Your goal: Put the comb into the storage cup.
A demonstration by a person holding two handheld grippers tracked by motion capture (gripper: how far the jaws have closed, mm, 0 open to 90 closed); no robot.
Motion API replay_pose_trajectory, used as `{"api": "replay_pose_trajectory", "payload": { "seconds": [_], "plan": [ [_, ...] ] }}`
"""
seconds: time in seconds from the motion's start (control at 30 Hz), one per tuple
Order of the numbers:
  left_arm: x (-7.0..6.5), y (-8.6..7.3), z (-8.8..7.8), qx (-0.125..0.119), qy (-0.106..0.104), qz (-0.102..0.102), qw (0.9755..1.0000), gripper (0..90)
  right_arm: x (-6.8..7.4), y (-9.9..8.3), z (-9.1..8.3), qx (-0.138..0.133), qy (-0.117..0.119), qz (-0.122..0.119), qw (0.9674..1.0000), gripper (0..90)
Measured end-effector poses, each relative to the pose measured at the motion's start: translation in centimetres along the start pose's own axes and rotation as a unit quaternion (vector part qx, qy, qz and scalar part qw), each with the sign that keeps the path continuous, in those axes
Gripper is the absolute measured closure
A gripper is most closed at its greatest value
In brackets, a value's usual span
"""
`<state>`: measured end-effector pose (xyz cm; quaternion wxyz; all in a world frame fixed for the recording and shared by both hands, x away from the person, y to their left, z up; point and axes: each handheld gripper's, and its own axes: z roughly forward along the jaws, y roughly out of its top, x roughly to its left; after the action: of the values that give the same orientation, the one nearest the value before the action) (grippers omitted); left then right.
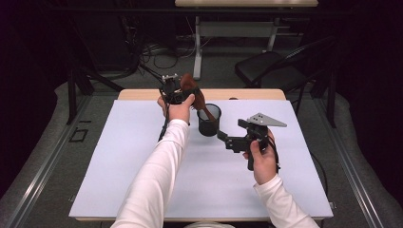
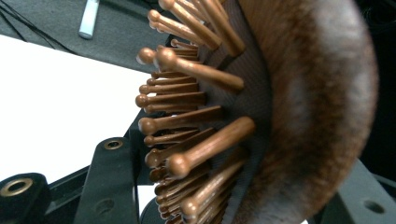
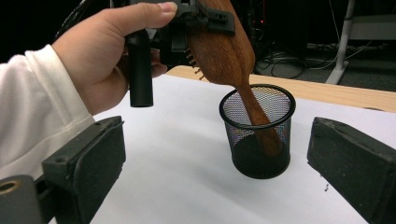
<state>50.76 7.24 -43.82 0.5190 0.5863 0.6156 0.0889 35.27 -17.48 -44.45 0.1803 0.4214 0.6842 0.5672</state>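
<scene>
Work in hand: standing a wooden hairbrush (image 3: pixel 219 51) handle-down in a black mesh cup (image 3: pixel 258 135) on the table (image 1: pixel 142 180).
Done: the handle is inside the cup, tilted.
Left gripper (image 1: pixel 174 90): fingers clamped on the brush head.
Right gripper (image 1: pixel 227 140): fingers apart, empty, near the cup.
Left to do, as I judge it: let go and pull away.

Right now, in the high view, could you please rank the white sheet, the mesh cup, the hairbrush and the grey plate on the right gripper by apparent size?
1. White sheet, by far the largest.
2. Wooden hairbrush, though partly hidden by the left gripper and inside the cup.
3. Black mesh cup.
4. Grey three-cornered plate, close to the cup, so that order is unsure.
</scene>
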Motion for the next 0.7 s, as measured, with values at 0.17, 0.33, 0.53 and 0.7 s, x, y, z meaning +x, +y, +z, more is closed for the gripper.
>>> {"api": "replay_pose_trajectory", "payload": {
  "seconds": [0.17,0.33,0.53,0.7],
  "plan": [
    [0.1,-0.2,0.2,-0.003,-0.002,-0.002,1.0000,47.8,0.2,0.0,0.1,0.000,0.000,-0.001,1.0000,4.4],
    [0.3,-0.5,0.4,-0.001,0.000,-0.004,1.0000,47.8,0.1,0.0,0.0,0.001,0.001,-0.001,1.0000,4.4],
    [0.6,-0.9,0.8,0.000,0.001,-0.005,1.0000,47.8,-0.2,0.0,-0.1,-0.001,-0.002,0.002,1.0000,4.9],
    [0.6,-1.2,1.1,0.001,0.002,0.002,1.0000,47.8,-0.1,0.1,-0.1,-0.003,-0.001,0.003,1.0000,5.4]
  ]
}}
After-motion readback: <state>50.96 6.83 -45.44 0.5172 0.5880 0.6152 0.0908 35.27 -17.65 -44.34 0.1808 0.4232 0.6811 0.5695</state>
